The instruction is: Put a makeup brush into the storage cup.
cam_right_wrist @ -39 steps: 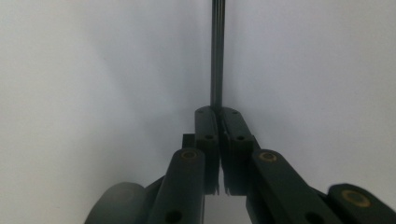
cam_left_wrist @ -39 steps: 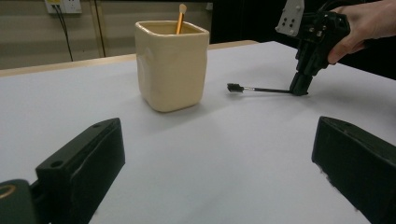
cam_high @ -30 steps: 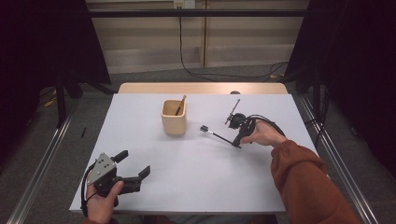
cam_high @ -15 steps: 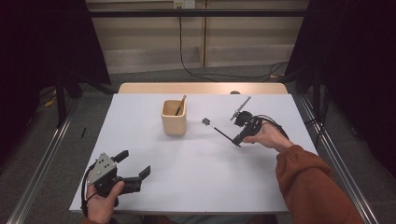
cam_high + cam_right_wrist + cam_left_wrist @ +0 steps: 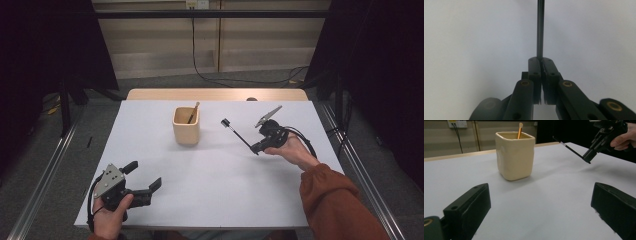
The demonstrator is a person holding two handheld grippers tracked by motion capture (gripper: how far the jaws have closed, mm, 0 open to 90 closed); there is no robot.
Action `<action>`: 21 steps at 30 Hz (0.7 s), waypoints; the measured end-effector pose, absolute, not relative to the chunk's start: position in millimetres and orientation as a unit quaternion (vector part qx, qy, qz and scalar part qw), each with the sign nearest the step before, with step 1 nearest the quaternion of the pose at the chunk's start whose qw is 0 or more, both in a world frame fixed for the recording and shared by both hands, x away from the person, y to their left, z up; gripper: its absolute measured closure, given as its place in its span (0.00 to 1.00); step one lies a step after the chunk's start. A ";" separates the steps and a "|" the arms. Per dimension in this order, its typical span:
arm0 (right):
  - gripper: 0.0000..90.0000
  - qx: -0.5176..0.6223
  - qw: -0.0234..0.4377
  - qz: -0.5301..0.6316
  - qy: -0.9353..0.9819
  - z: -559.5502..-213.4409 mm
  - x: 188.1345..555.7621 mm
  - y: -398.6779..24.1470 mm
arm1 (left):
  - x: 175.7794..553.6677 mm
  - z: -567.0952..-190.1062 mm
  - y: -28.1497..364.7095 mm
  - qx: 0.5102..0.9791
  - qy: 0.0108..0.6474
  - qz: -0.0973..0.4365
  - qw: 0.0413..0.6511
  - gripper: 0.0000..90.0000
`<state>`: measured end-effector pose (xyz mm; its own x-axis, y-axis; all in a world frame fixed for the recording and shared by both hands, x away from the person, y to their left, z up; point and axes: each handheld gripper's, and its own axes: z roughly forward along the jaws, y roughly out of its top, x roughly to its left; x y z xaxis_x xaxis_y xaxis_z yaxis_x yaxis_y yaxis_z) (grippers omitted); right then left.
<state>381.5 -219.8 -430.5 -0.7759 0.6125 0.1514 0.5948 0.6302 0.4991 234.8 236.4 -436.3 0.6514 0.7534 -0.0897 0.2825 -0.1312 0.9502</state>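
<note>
High view: worktop (image 5: 210, 175) is carrying a cream cup (image 5: 186, 126) with a wooden stick (image 5: 193, 112) leaning inside it. Your right claw (image 5: 256, 148) is hovering right of the cup, well apart from it, clamping a thin black rod (image 5: 237, 133) whose capped tip is pointing up toward the cup. Your left claw (image 5: 145, 179) is sitting near the front left corner of the worktop, jaws spread wide, gripping nothing.

Left gripper view: you are looking between both spread jaws at the cup (image 5: 515, 155) standing upright ahead, with the stick (image 5: 519, 130) poking above its rim. Right claw (image 5: 587, 157) is showing at upper right, rod (image 5: 571, 148) slanting out of it above the worktop.

Right gripper view: jaws are pinching fully together on the rod (image 5: 540, 30), which is running straight up from the tips over the white worktop (image 5: 474, 45).
</note>
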 end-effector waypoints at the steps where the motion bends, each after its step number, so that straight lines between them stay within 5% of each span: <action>1: 0.96 0.335 0.019 0.275 0.901 -430.7 380.5 -220.4 | 234.8 -436.4 236.5 0.721 0.361 0.212 0.553 0.03; 21: 0.96 0.343 0.040 0.373 0.861 -436.6 367.6 -230.8 | 235.3 -436.4 236.4 0.722 0.359 0.213 0.552 0.03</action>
